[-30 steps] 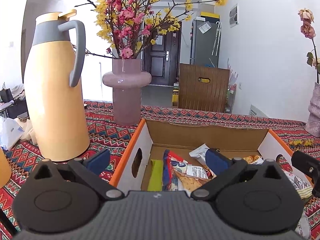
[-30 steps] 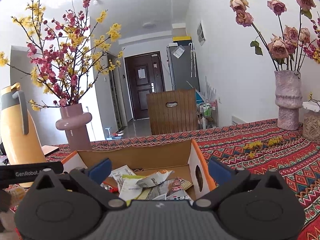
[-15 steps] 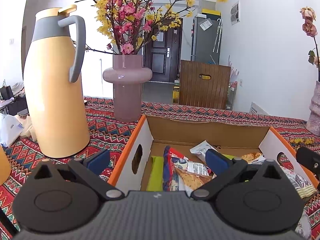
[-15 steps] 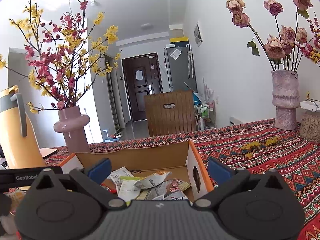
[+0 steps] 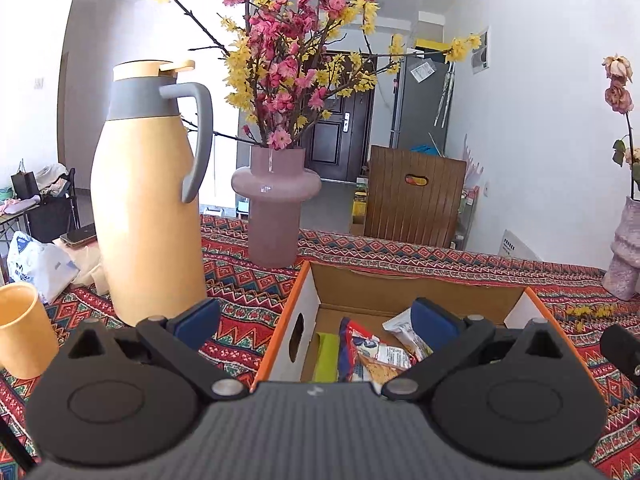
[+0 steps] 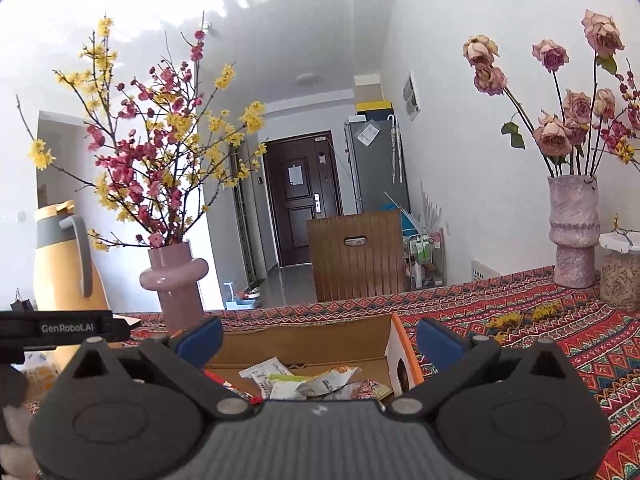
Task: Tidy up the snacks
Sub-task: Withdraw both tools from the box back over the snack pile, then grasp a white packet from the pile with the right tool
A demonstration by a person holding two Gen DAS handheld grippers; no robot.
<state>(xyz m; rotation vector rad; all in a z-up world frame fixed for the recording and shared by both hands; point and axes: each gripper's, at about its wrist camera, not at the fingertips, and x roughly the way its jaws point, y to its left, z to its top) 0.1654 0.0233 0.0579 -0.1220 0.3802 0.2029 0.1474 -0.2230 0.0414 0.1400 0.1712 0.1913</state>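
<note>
Orange-edged cardboard box [image 5: 416,292] — red zigzag tablecloth [image 5: 248,292] — yellow-grey jug [image 5: 148,200], mauve vase [image 5: 274,216].

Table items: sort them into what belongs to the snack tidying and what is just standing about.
Belongs to the job:
cardboard box
snack packets inside it
left hand-held gripper, open
right hand-held gripper, open

Just standing about:
yellow jug
pink vase
yellow cup
rose vase
jar
</note>
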